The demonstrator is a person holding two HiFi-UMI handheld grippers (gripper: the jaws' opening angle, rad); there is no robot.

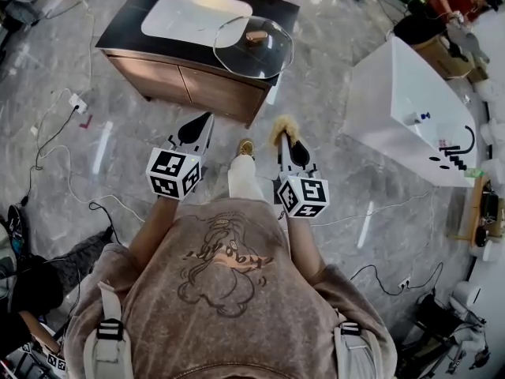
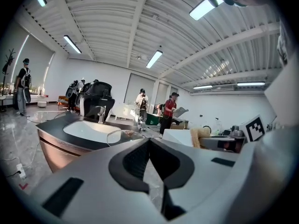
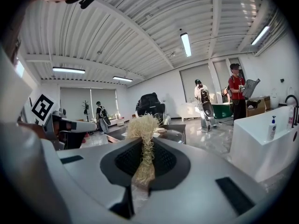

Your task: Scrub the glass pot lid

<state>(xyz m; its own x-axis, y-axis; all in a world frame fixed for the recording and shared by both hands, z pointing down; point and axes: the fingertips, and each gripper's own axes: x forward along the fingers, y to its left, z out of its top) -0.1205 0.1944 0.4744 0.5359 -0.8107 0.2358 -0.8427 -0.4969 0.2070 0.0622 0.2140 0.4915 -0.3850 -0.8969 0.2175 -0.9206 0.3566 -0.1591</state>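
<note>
The glass pot lid (image 1: 254, 50) with a brown knob lies flat on the dark cabinet top (image 1: 126, 24), overlapping the right rim of the white sink basin (image 1: 193, 16). Both grippers hang in front of the person's body, well short of the cabinet. My left gripper (image 1: 205, 120) is shut with nothing between its jaws (image 2: 149, 142). My right gripper (image 1: 286, 137) is shut on a straw-coloured fibre scrubber (image 1: 282, 125), whose tuft (image 3: 144, 125) sticks out past the jaws. The lid shows far ahead in both gripper views (image 2: 119, 135) (image 3: 174, 135).
A wooden cabinet front (image 1: 197, 85) faces me. A long white counter (image 1: 402, 109) with a soap bottle and black tap stands to the right. Cables (image 1: 55, 133) run over the grey floor at left. Several people stand in the background (image 3: 237, 90).
</note>
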